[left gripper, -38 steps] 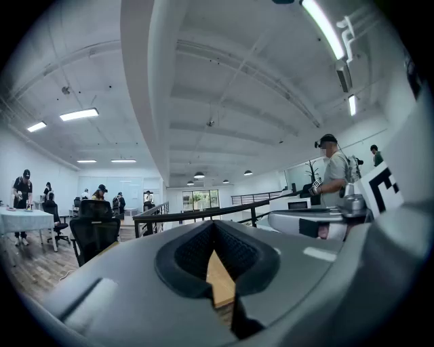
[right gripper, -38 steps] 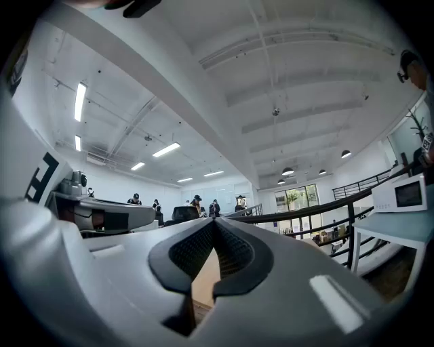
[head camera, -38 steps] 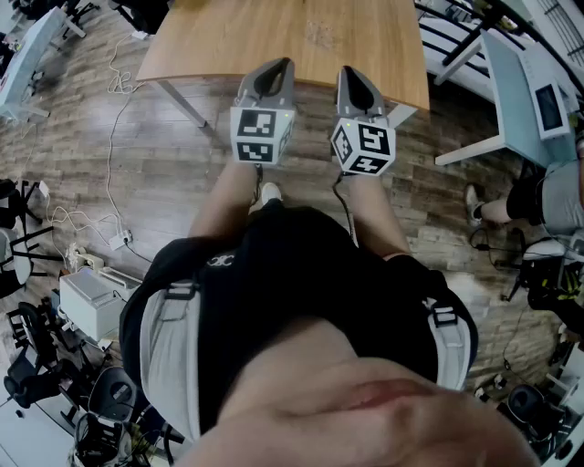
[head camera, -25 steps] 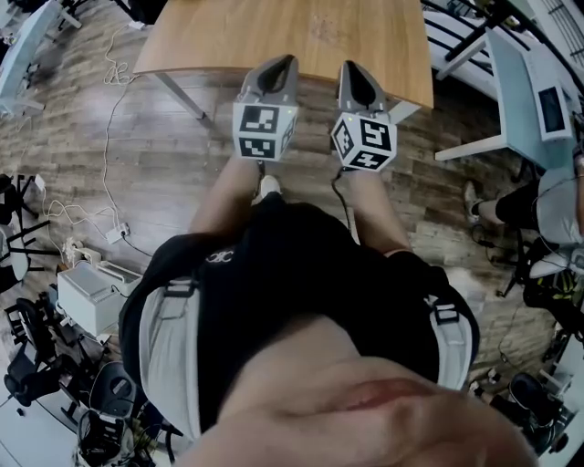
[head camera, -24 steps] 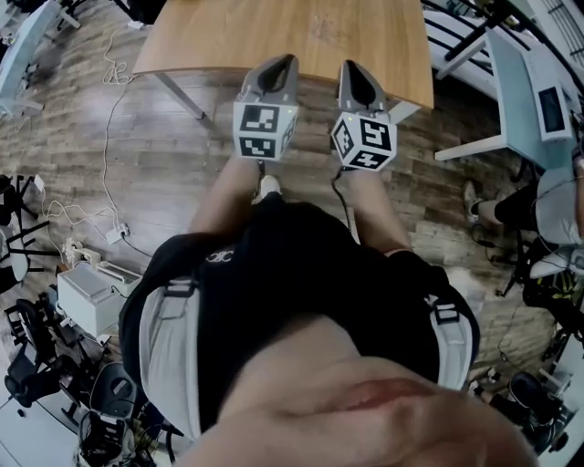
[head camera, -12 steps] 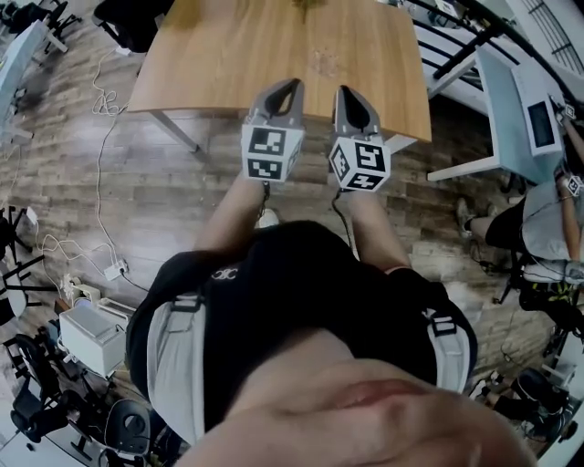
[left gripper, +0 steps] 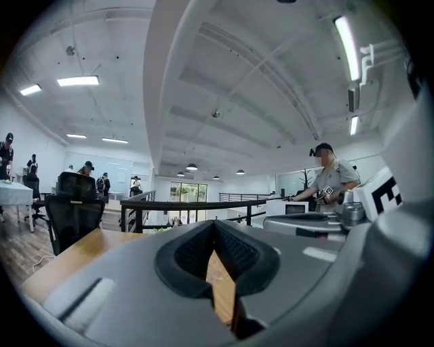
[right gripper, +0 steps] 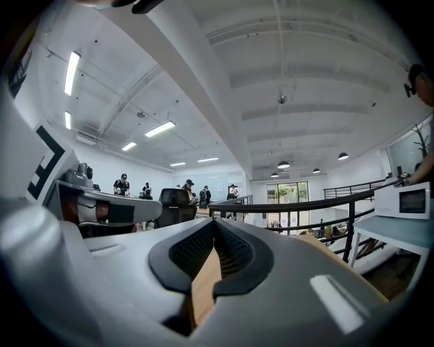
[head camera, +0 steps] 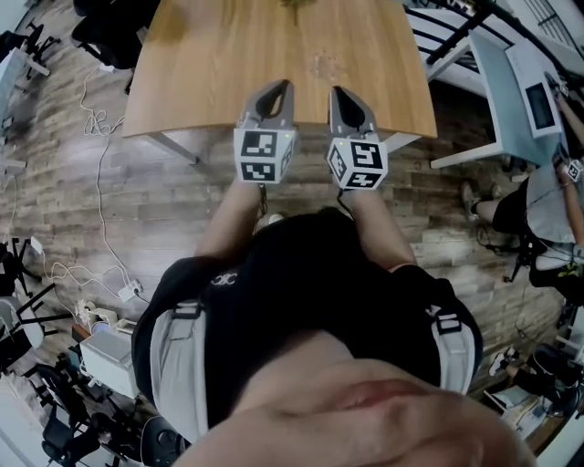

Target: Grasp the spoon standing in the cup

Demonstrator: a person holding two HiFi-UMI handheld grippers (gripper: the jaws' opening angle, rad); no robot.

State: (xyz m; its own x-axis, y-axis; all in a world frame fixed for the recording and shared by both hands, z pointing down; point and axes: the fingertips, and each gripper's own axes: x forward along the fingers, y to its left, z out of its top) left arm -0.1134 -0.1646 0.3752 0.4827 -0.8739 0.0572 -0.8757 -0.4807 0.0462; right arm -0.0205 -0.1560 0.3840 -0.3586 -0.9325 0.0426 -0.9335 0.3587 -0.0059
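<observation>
No cup or spoon shows in any view. A bare wooden table (head camera: 228,64) stands in front of me; only a small green thing (head camera: 294,5) peeks in at its far edge. My left gripper (head camera: 278,88) and right gripper (head camera: 338,92) are held side by side, level, their tips just over the table's near edge. In the left gripper view the left gripper (left gripper: 213,227) has its dark pads meeting at the tips with nothing between them. The right gripper (right gripper: 213,225) looks the same in its own view, shut and empty, with the tabletop showing below the pads.
A white desk (head camera: 511,82) stands to the right, with a seated person (head camera: 538,196) beside it. Cables (head camera: 100,228) trail over the wood floor at left, with chairs and boxes lower left. A black railing (left gripper: 190,203) runs beyond the table.
The view has moved toward the table, so more of its top shows. Both grippers, first short of the near edge, now reach over it. Their jaws have stayed shut.
</observation>
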